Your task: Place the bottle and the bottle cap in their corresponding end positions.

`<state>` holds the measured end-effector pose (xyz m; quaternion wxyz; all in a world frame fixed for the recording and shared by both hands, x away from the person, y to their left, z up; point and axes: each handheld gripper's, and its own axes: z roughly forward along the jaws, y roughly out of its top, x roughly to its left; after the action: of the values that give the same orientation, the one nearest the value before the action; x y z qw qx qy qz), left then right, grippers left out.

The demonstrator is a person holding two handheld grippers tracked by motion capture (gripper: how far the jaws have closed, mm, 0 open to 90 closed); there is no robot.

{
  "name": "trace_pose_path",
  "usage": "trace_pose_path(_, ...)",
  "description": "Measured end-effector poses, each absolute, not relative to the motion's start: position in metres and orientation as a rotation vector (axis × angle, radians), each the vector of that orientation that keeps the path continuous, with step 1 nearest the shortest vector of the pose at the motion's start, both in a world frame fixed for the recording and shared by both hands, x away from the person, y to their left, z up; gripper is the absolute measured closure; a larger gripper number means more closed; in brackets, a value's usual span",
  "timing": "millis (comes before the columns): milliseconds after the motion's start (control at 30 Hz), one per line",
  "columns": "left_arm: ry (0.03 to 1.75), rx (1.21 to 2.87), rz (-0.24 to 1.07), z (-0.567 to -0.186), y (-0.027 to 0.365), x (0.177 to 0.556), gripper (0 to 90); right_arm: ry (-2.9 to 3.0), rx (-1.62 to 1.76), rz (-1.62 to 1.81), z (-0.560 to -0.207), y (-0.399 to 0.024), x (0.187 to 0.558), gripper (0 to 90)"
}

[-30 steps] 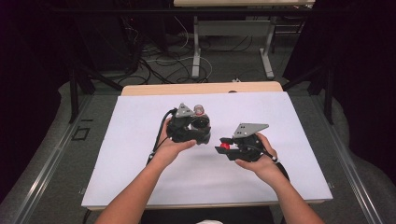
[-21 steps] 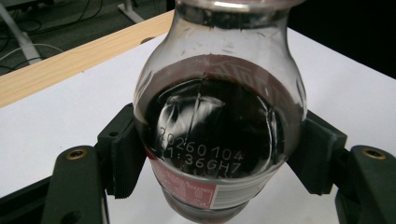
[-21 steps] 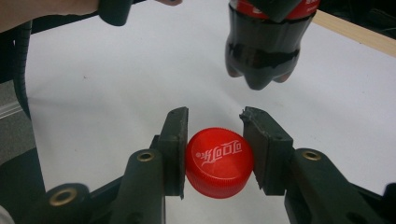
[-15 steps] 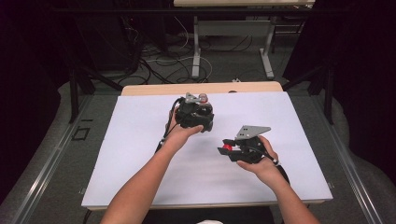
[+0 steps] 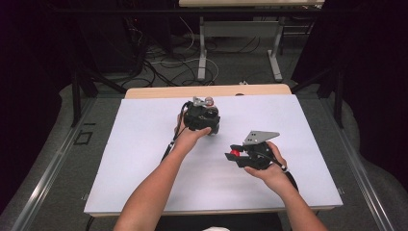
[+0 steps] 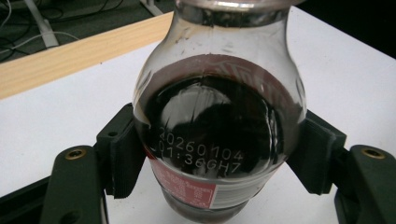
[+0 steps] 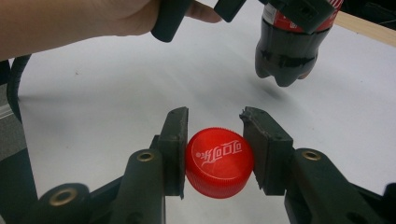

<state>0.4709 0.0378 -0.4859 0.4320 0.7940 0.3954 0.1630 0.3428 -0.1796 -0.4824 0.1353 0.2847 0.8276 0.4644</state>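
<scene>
A cola bottle (image 6: 217,135), clear with dark drink inside and no cap on its neck, is clamped by its rounded shoulder between the closed fingers (image 6: 123,156) of the left gripper (image 5: 201,117), held above the far middle of the white surface (image 5: 130,159). Its red cap (image 7: 219,162), printed with white lettering, is pinched between the fingers (image 7: 173,149) of the right gripper (image 5: 235,155), nearer the person and well apart from the bottle.

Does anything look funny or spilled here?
Nothing is spilled. The odd part: the red cap is off, pinched in the right gripper, while the left gripper holds the open cola bottle above the white table.
</scene>
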Motion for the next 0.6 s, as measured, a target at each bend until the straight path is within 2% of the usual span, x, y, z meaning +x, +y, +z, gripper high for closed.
trace_pose_path(600, 0.953, 2.007, 0.383, -0.509, 0.039, 0.467, 29.7, 2.408, 0.839, 1.336, -0.488, -0.180, 0.344, 61.2)
